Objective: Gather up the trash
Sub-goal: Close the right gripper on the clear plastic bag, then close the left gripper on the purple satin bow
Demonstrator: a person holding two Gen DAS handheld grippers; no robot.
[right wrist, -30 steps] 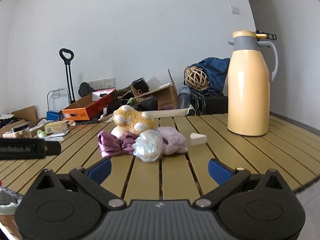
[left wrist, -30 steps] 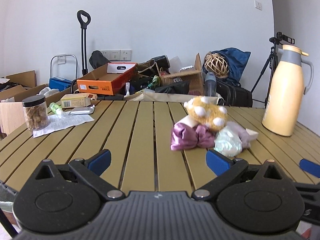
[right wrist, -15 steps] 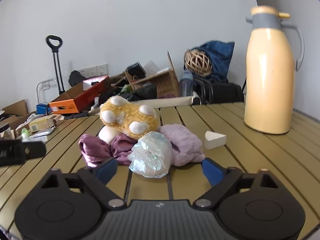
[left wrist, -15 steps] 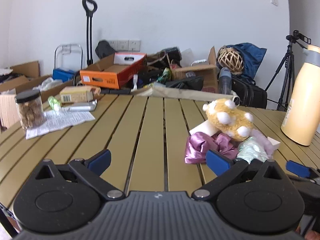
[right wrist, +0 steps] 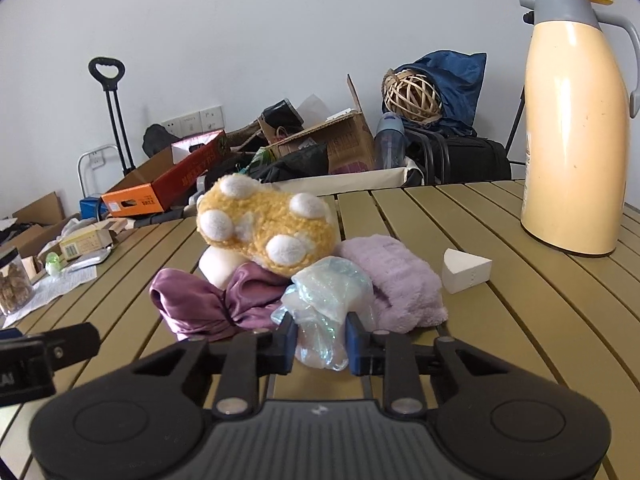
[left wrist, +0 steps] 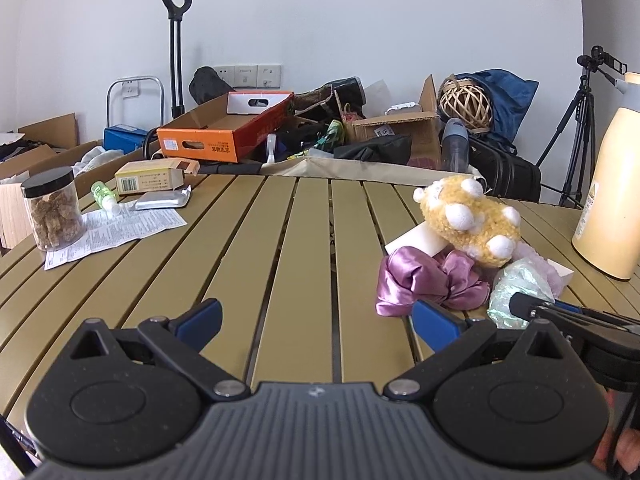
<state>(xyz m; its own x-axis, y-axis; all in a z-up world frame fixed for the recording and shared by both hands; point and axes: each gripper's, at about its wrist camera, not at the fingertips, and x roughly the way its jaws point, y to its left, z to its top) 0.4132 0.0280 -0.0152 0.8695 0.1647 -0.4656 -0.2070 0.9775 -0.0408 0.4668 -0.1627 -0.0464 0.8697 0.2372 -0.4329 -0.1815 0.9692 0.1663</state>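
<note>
A crumpled clear plastic wrapper (right wrist: pixel 326 304) lies on the slatted table (right wrist: pixel 520 320) in front of a yellow plush paw (right wrist: pixel 266 226), a purple satin scrunchie (right wrist: pixel 200 308) and a lilac fluffy cloth (right wrist: pixel 396 276). My right gripper (right wrist: pixel 321 344) is shut on the wrapper's lower part. In the left wrist view the wrapper (left wrist: pixel 518 286) sits at the right, with the right gripper's fingers reaching it. My left gripper (left wrist: pixel 316 318) is open and empty above bare slats, left of the pile.
A cream thermos (right wrist: pixel 574 116) stands at the right. A white wedge sponge (right wrist: pixel 464 270) lies beside the lilac cloth. A jar (left wrist: pixel 52 210), a paper sheet (left wrist: pixel 120 232), a small box (left wrist: pixel 150 178) and a foil pack (left wrist: pixel 162 200) sit at the far left. Boxes and bags lie behind.
My right gripper has moved forward to the pile and closed its fingers on the plastic wrapper. My left gripper has shifted left and stayed open.
</note>
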